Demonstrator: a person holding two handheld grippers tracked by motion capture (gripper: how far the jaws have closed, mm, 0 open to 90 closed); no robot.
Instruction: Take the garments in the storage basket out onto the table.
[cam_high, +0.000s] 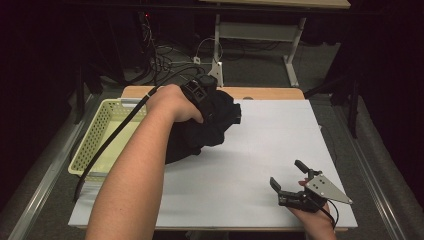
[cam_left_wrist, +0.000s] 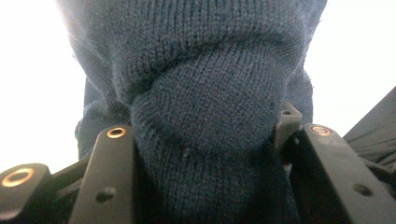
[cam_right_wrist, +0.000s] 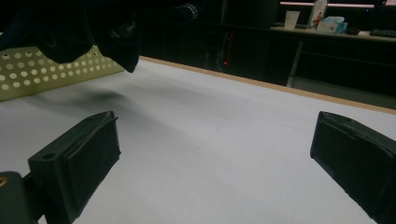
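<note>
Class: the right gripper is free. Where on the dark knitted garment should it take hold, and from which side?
Probably the loose lower part of the garment, which hangs toward the white table, approached from the open side facing the right gripper. The left gripper already pinches a thick bunched fold up top, and the basket blocks the far side.

The right gripper (cam_right_wrist: 212, 163) holds its jaws wide apart over the white table (cam_right_wrist: 224, 140), with a dark garment (cam_right_wrist: 79, 32) overhanging a perforated yellow basket (cam_right_wrist: 42, 74) beyond.

Both forearms are showing bare; black grippers are carrying brass-ringed screws (cam_left_wrist: 116, 132), a grey triangular plate (cam_high: 327, 188) at five o'clock, a trailing black cable (cam_high: 117, 131).
</note>
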